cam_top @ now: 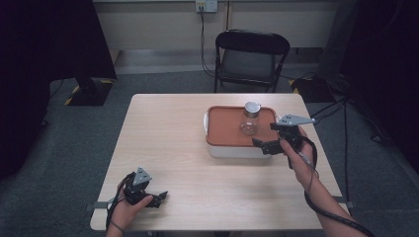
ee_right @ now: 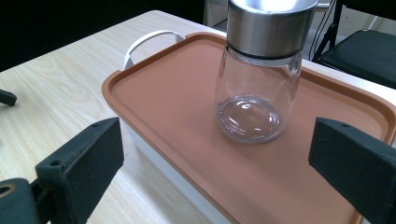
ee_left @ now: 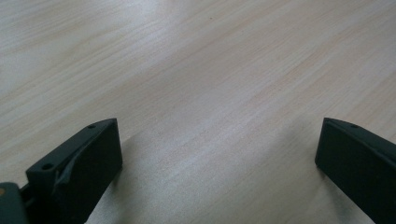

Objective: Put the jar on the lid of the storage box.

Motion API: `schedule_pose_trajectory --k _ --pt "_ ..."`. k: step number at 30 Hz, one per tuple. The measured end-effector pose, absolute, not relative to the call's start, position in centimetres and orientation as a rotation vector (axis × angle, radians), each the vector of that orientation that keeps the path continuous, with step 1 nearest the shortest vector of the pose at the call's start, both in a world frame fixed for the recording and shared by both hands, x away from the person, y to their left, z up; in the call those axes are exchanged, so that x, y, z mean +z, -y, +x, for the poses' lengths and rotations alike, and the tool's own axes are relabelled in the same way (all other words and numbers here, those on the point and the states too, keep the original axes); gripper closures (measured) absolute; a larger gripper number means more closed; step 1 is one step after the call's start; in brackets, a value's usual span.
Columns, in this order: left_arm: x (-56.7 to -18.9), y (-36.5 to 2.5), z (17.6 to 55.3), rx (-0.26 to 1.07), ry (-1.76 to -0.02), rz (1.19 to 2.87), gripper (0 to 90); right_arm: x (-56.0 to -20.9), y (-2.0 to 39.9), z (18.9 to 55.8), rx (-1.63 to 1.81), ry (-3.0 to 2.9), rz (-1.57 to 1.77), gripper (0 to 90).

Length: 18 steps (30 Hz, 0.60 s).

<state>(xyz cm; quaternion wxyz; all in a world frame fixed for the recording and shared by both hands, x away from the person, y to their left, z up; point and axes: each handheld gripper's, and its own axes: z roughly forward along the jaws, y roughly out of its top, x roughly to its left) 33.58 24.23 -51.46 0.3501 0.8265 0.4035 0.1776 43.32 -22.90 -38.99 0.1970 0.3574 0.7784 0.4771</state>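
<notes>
A clear glass jar with a brushed-metal screw cap stands upright on the flat terracotta lid of a white storage box, which sits on the far right part of the light wooden table. The right gripper hovers at the near right corner of the box with its jaws spread wide and nothing between them, aimed toward the jar. The left gripper rests low at the near left corner of the table, well apart from the box, jaws likewise wide and empty over bare wood.

The jar looks empty and light, and it tapers toward the cap, so a squeeze taken high on the smooth glass could let it slip or tip. One jaw touching before the other would likely push it sideways across the slick lid. The lid may also flex or shift under downward pressure, since the box has only its own weight to steady it.

No brand, label or readable writing appears on the jar, cap, lid or box.
</notes>
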Motion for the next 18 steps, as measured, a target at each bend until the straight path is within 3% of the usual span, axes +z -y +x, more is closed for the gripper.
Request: schedule_pose_trajectory --k 18 --pt "-51.5 -24.2 33.6 0.460 -1.045 2.141 0.2 -39.7 23.5 42.2 1.352 -2.189 0.985 2.2"
